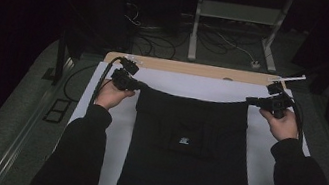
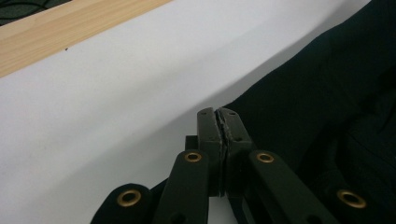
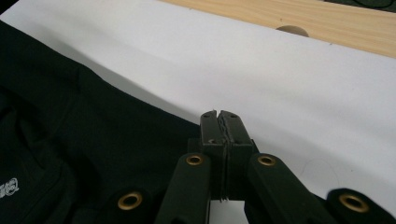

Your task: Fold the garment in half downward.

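A black garment (image 1: 191, 145) lies folded and flat in the middle of a white-covered tabletop (image 1: 252, 163), seen from above. Its near edge runs along the front of the tabletop, just before the person's lap. Its far edge is drawn out sideways into two points, one at each far corner.

The left hand-held gripper (image 1: 139, 85) sits at the far left corner of the garment. In the left gripper view, its two black jaws are pressed together with a thin edge of dark cloth pinched between them, and the rest of the garment (image 2: 327, 93) spreads away to the right of the left hand-held gripper (image 2: 218, 113).

The right hand-held gripper (image 1: 248, 101) sits at the far right corner. In the right gripper view, the right hand-held gripper (image 3: 218, 115) is likewise clamped tight on a thin cloth edge, and the garment (image 3: 84, 135) spreads to the left.

A small white logo (image 1: 185, 140) shows near the garment's middle. A strip of bare wood (image 1: 196, 70) runs along the tabletop's far edge.
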Demonstrator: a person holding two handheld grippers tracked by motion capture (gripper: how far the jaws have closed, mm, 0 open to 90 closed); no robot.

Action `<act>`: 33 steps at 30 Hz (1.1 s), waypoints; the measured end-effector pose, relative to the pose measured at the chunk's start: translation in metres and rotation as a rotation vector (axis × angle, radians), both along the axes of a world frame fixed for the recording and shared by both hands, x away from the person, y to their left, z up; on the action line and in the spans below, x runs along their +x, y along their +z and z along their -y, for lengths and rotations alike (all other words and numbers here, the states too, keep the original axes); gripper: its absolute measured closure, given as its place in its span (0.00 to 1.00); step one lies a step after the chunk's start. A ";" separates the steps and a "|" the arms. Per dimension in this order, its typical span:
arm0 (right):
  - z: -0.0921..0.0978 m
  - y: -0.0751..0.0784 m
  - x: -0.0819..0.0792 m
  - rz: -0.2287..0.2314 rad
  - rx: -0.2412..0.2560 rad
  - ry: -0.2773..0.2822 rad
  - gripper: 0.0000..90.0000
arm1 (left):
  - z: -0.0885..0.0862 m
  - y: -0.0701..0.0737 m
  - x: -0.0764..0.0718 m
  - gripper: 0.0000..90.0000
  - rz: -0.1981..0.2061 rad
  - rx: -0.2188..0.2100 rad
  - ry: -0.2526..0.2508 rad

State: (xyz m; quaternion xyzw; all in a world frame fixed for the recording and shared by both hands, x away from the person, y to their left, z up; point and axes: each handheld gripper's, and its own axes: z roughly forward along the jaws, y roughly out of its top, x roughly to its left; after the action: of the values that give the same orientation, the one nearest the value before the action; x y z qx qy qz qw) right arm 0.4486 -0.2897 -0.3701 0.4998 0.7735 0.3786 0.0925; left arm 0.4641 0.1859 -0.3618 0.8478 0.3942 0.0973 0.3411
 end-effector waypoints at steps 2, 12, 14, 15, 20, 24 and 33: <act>0.000 0.000 0.002 -0.001 0.000 -0.004 0.98 | 0.000 0.001 0.002 0.97 -0.002 0.004 0.000; -0.001 0.011 0.009 0.009 -0.026 -0.021 0.97 | -0.004 0.006 0.007 0.97 0.004 0.017 0.017; -0.001 0.013 0.011 0.014 -0.031 -0.022 0.97 | -0.003 0.008 0.009 0.97 0.006 0.018 0.018; -0.002 0.015 0.012 0.014 -0.032 -0.026 0.97 | -0.003 0.009 0.009 0.97 0.012 0.014 0.018; -0.003 0.020 0.016 0.032 -0.049 -0.029 0.97 | -0.002 0.013 0.014 0.97 0.017 0.024 0.027; -0.002 0.022 0.019 0.034 -0.046 -0.038 0.97 | -0.001 0.015 0.018 0.97 0.026 0.036 0.023; -0.002 0.011 0.029 0.018 -0.047 -0.045 0.97 | 0.000 0.007 0.026 0.97 0.026 0.026 0.034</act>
State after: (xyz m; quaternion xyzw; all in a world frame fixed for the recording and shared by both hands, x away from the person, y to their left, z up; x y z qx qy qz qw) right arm 0.4774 -0.2876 -0.3596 0.5113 0.7700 0.3626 0.1195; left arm 0.4906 0.1858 -0.3545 0.8441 0.4026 0.1195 0.3334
